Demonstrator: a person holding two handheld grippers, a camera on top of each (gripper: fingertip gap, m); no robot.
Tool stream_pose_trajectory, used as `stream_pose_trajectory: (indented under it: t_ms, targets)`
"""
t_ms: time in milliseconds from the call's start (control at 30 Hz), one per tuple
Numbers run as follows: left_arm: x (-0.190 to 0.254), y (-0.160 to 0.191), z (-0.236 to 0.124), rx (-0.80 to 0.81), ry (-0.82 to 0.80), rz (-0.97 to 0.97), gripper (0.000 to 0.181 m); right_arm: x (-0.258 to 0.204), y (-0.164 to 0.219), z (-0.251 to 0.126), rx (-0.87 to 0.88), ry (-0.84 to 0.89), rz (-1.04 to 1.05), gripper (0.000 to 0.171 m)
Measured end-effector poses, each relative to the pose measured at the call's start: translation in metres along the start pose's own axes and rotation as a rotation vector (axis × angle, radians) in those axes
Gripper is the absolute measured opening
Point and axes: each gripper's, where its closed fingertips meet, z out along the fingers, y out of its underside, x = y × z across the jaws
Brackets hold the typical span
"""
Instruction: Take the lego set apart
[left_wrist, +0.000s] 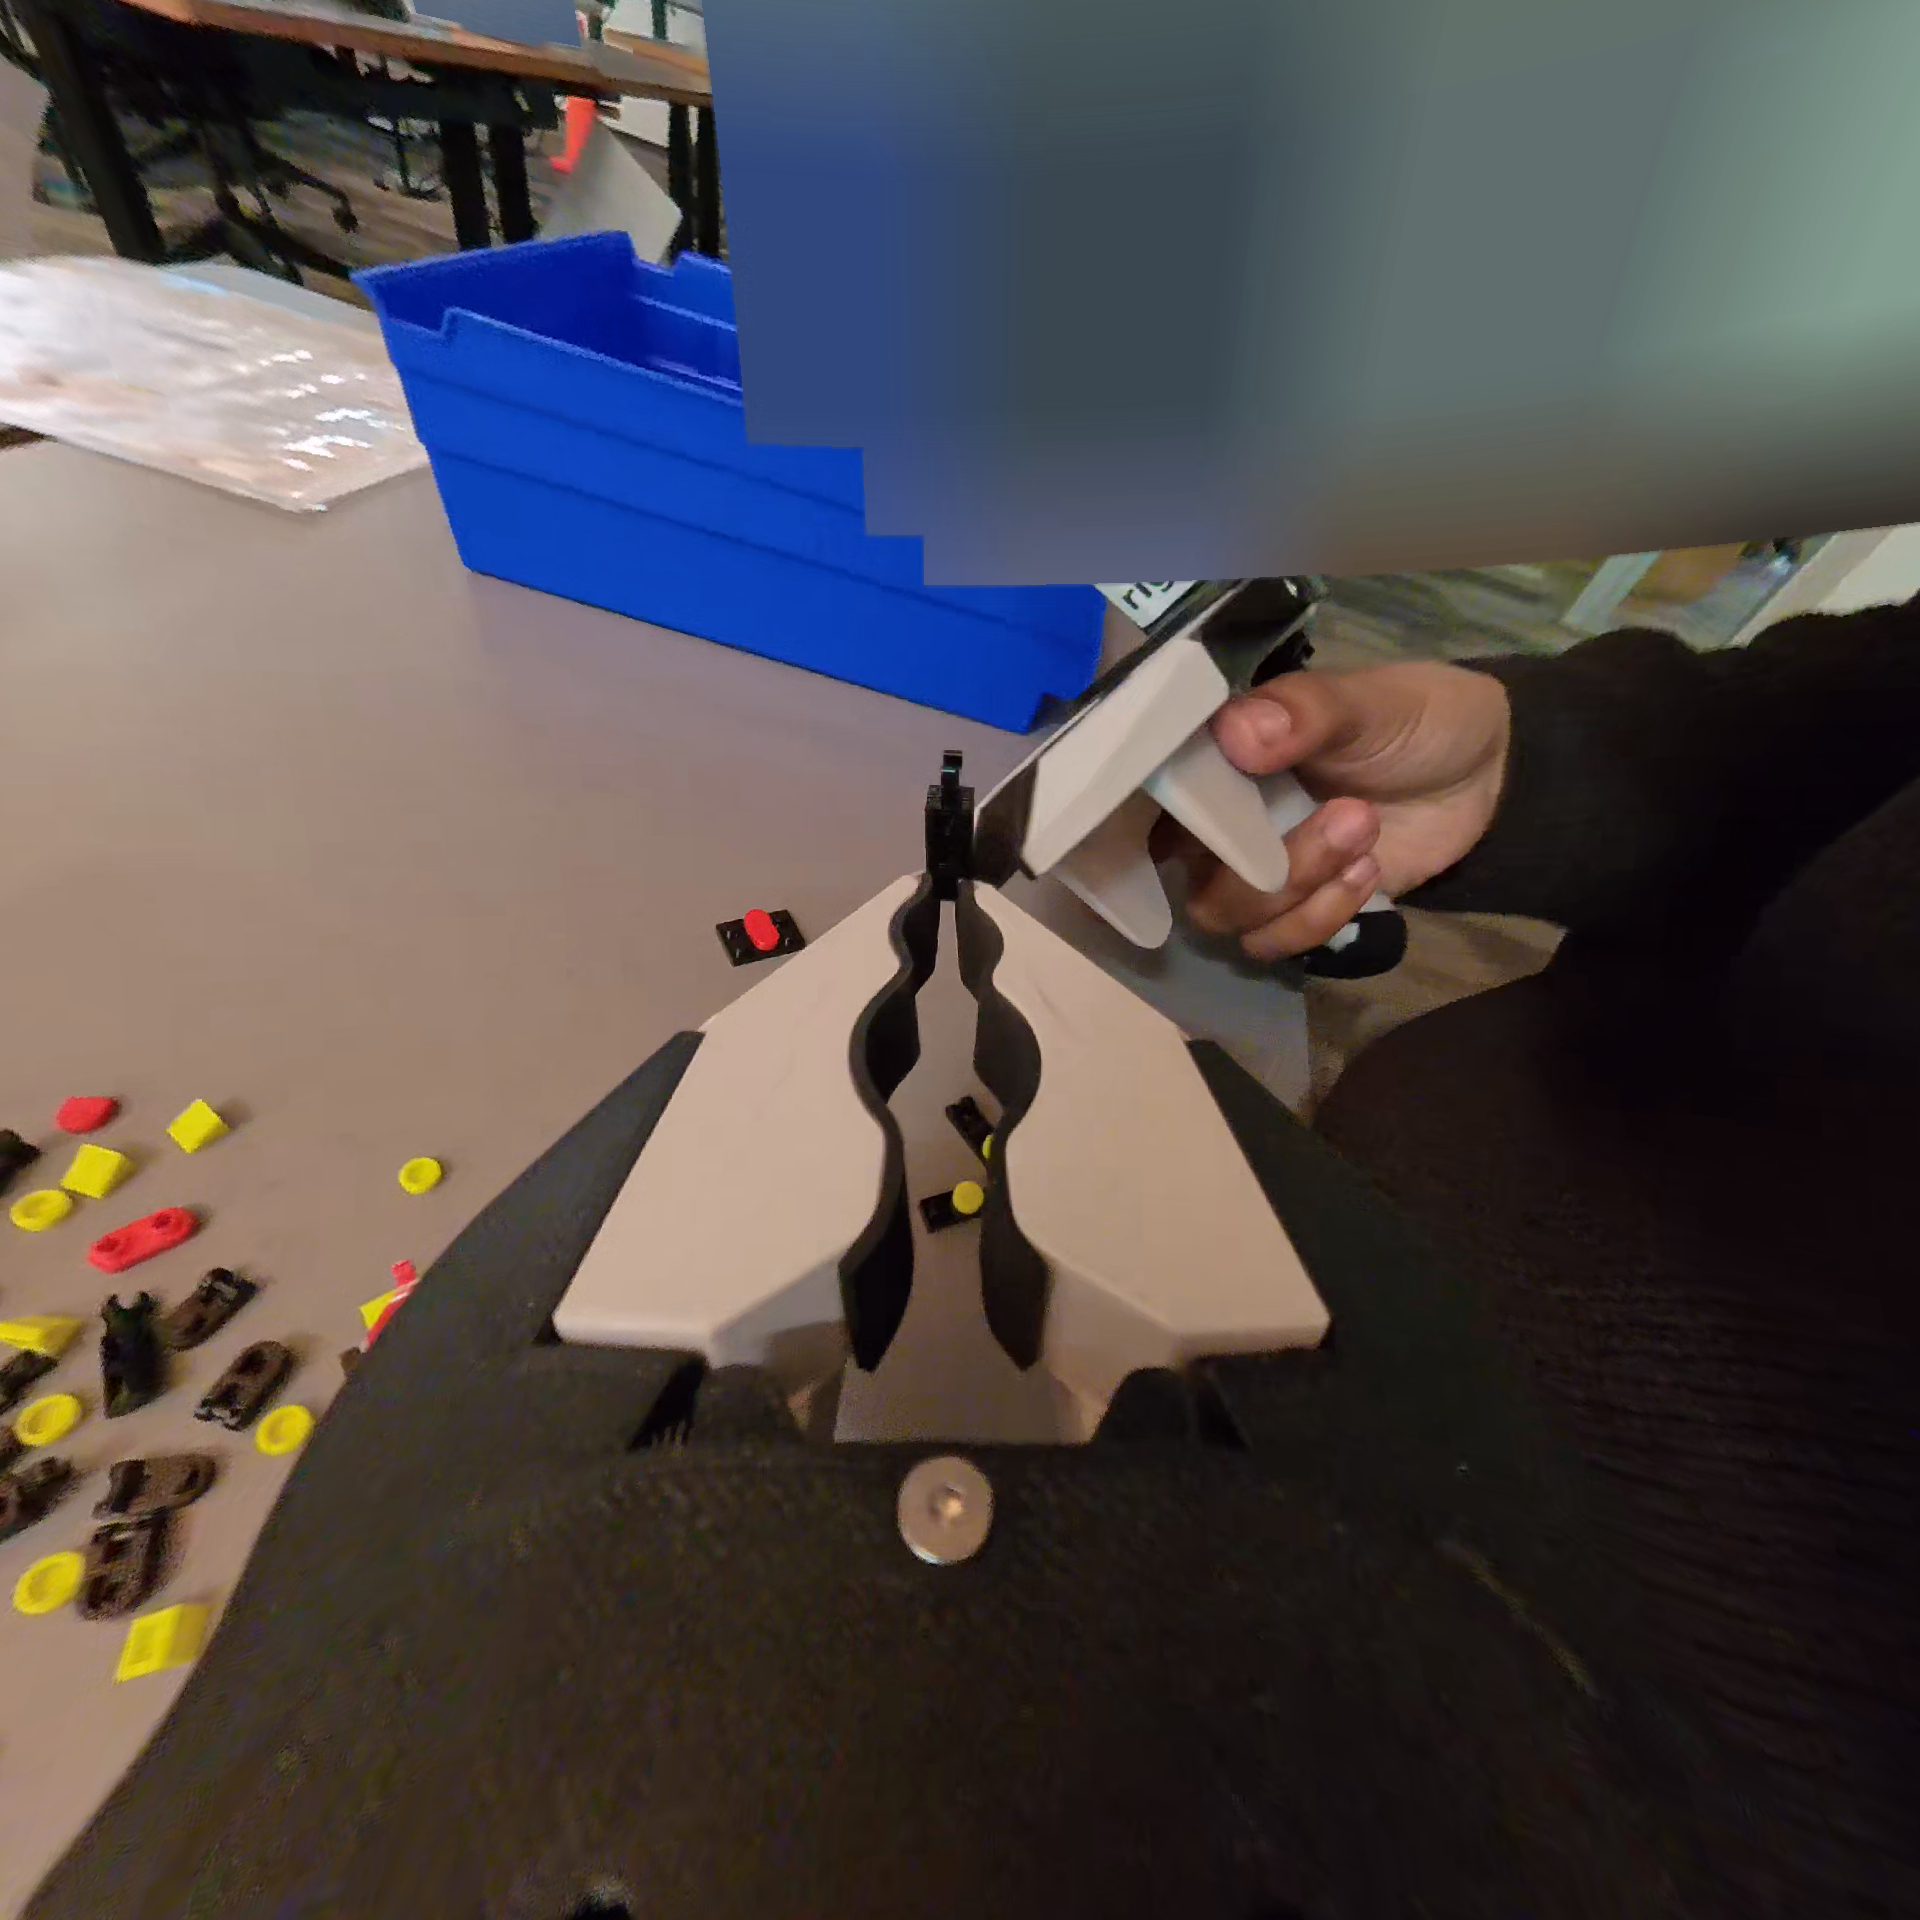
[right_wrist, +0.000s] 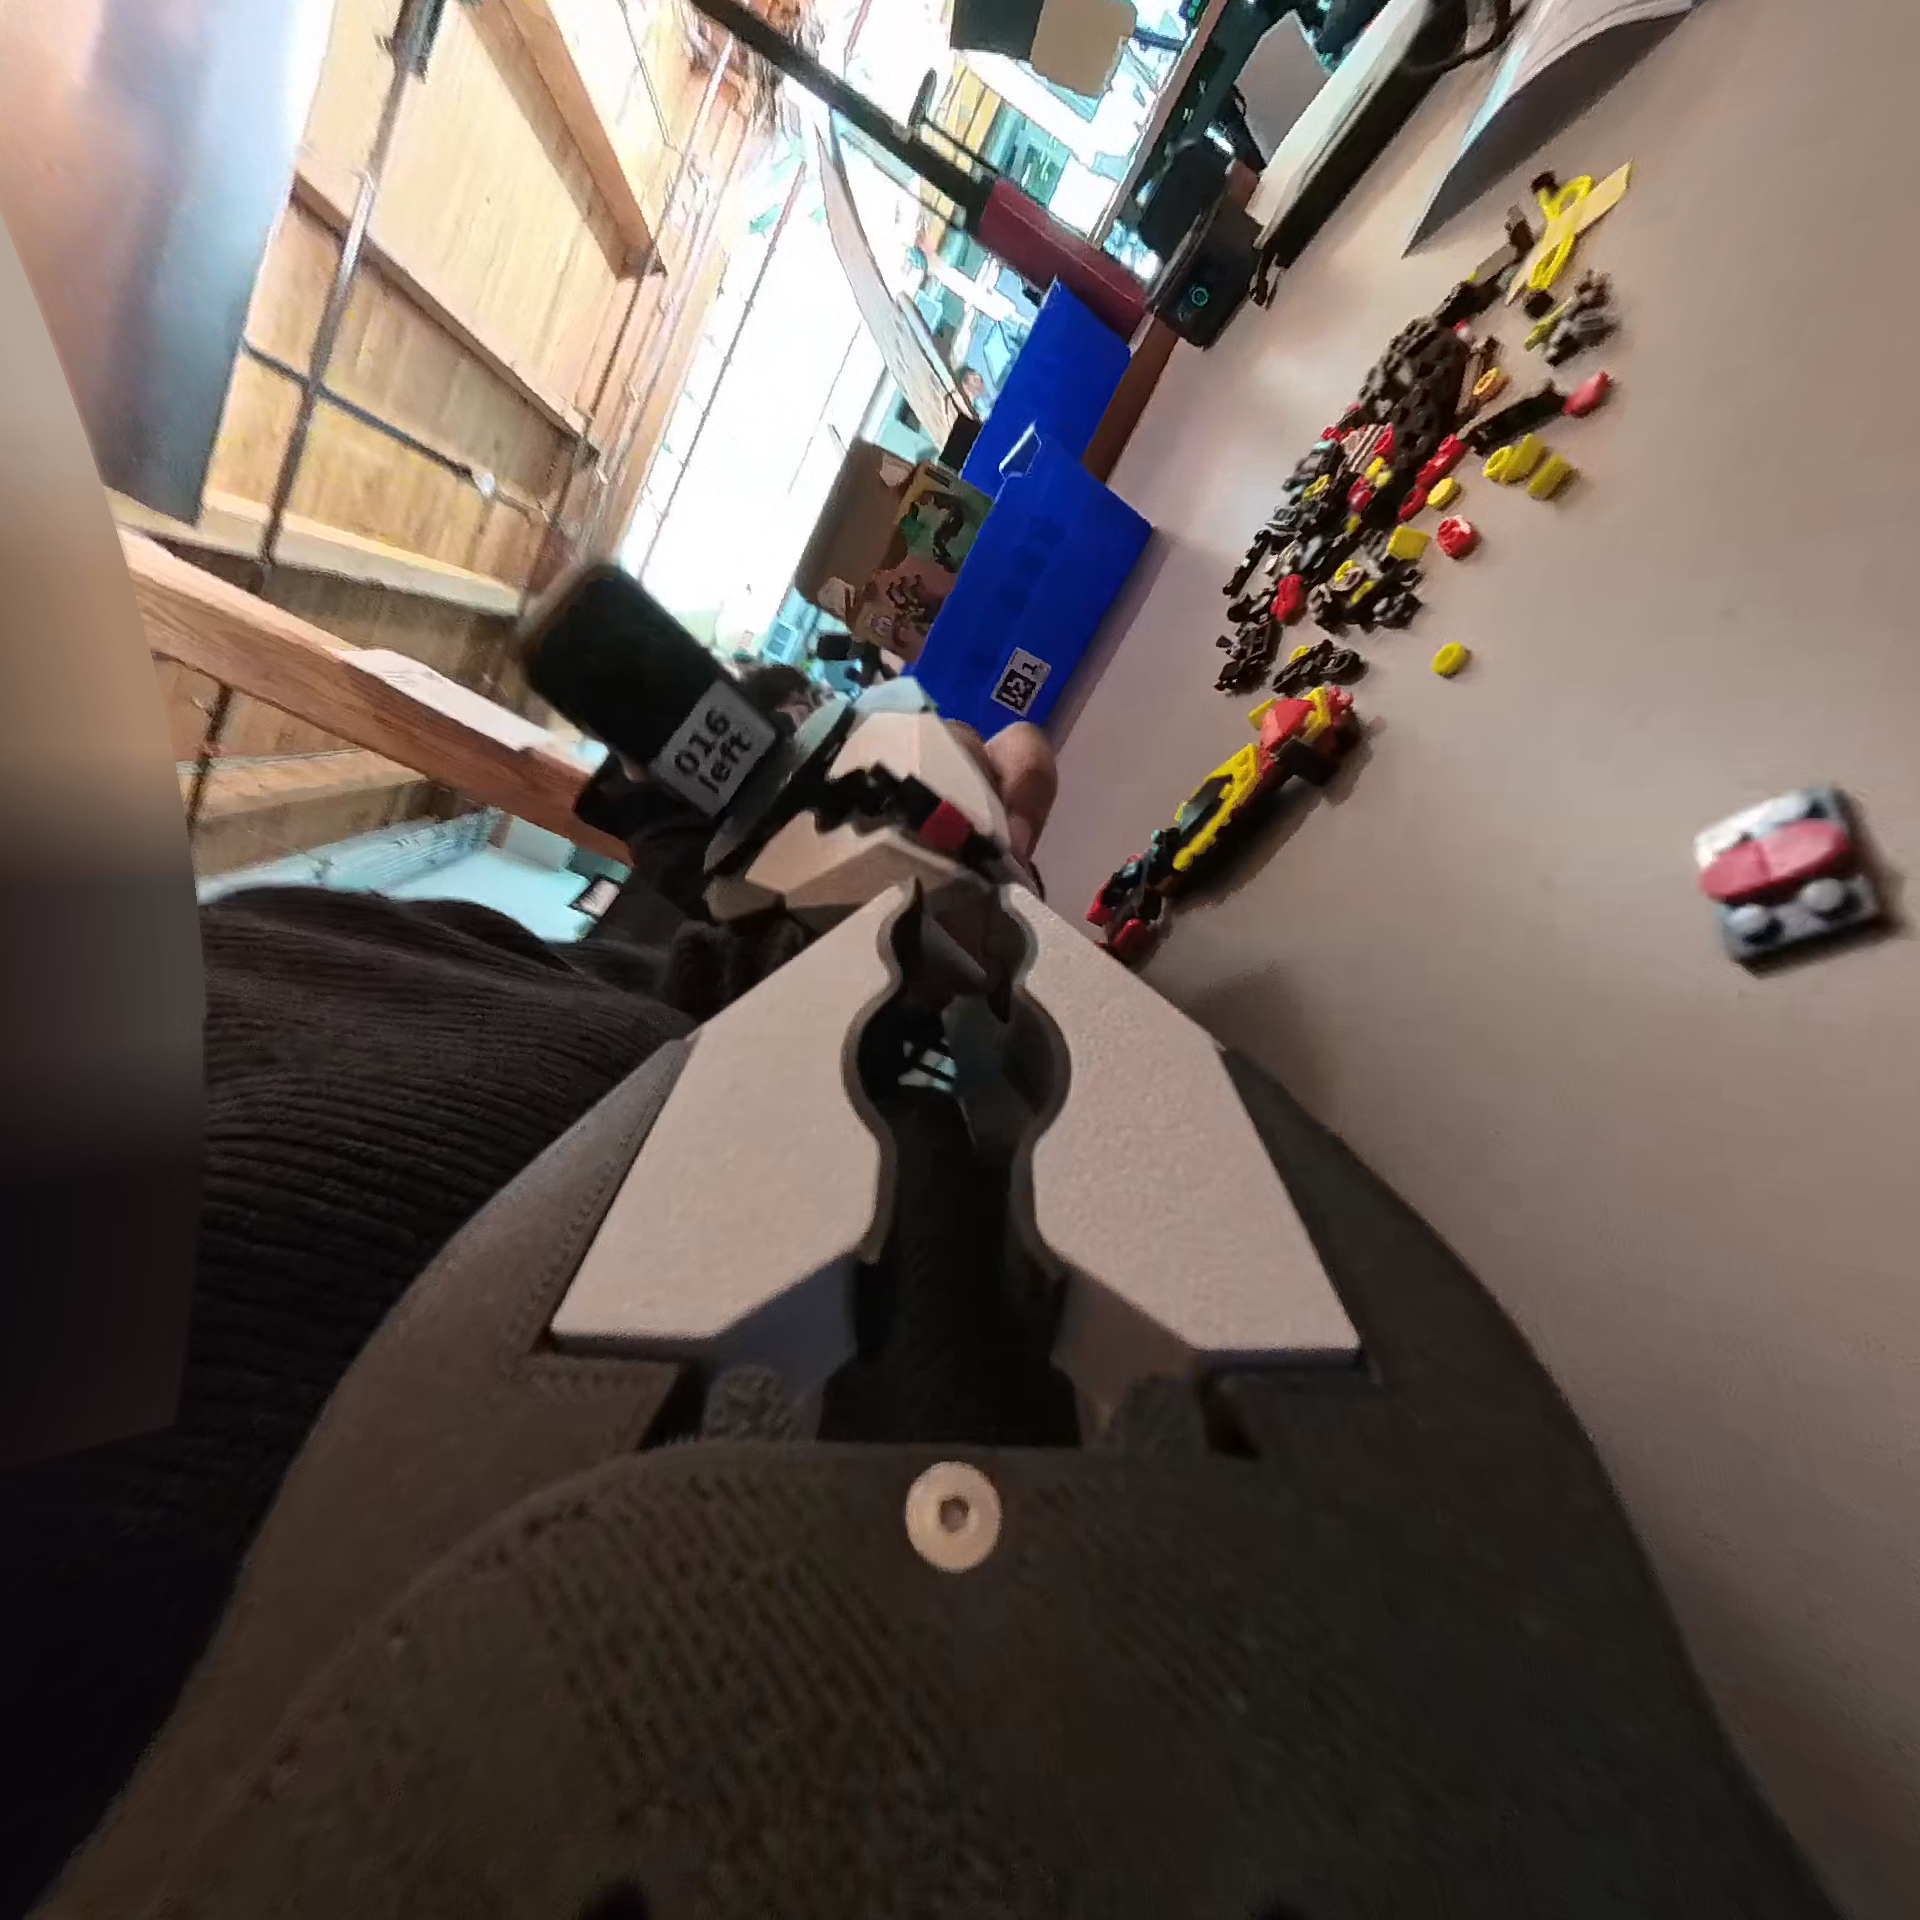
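Observation:
In the left wrist view my left gripper (left_wrist: 945, 899) is shut on a small black lego piece (left_wrist: 948, 821), which sticks up past its tips, above the table. My right gripper (left_wrist: 992, 836) comes in from the right, held by a hand (left_wrist: 1351, 800), and its tips meet the upper part of the same piece. In the right wrist view my right gripper (right_wrist: 956, 909) is closed to a narrow gap, and the left gripper (right_wrist: 883, 821) sits straight ahead. The piece is mostly hidden there.
A blue bin (left_wrist: 623, 499) stands at the back of the grey table (left_wrist: 312, 831) and also shows in the right wrist view (right_wrist: 1039, 582). Loose yellow, red and black pieces (left_wrist: 135, 1351) lie at the left. A partly built model (right_wrist: 1236, 810), a grey plate with red parts (right_wrist: 1787, 873) and a pile of pieces (right_wrist: 1382, 499) lie on the table.

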Motion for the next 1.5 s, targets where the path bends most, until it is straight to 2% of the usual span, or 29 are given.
stream_pose_trajectory:
  t_ms: [100, 267, 367, 500, 1000, 1100, 1267, 1367, 1433, 1500]
  targets:
    - [-0.002, 0.0, -0.002, 0.003, 0.04, -0.09, 0.0, -0.006, -0.001, -0.001, -0.035, 0.028, -0.164, 0.021]
    - [0.016, 0.002, -0.005, -0.023, 0.276, -0.338, 0.0, -0.003, 0.002, -0.008, -0.127, 0.142, -0.487, 0.02]
    - [0.023, -0.002, -0.009, -0.034, 0.39, -0.481, 0.0, -0.011, 0.007, -0.006, -0.137, 0.071, -0.431, 0.02]
    - [0.031, 0.002, -0.012, -0.07, 0.459, -0.522, 0.0, -0.018, 0.003, -0.006, -0.101, 0.001, -0.35, 0.017]
    - [0.035, 0.005, -0.01, -0.077, 0.46, -0.502, 0.0, -0.019, 0.014, -0.003, -0.159, -0.011, -0.342, 0.006]
    - [0.03, 0.002, -0.01, -0.05, 0.442, -0.506, 0.015, -0.023, 0.013, -0.003, -0.148, -0.051, -0.294, 0.007]
    - [0.031, -0.001, -0.012, -0.033, 0.466, -0.507, 0.014, -0.025, 0.014, -0.003, -0.147, -0.075, -0.257, 0.007]
    - [0.034, -0.002, -0.013, -0.035, 0.489, -0.513, 0.007, -0.024, 0.014, -0.003, -0.152, -0.068, -0.255, 0.007]
    - [0.037, -0.007, -0.016, -0.007, 0.524, -0.532, 0.016, -0.021, 0.017, -0.003, -0.17, -0.055, -0.267, 0.007]
    - [0.034, -0.01, -0.017, 0.011, 0.528, -0.558, 0.018, -0.022, 0.02, -0.002, -0.185, -0.058, -0.275, 0.007]
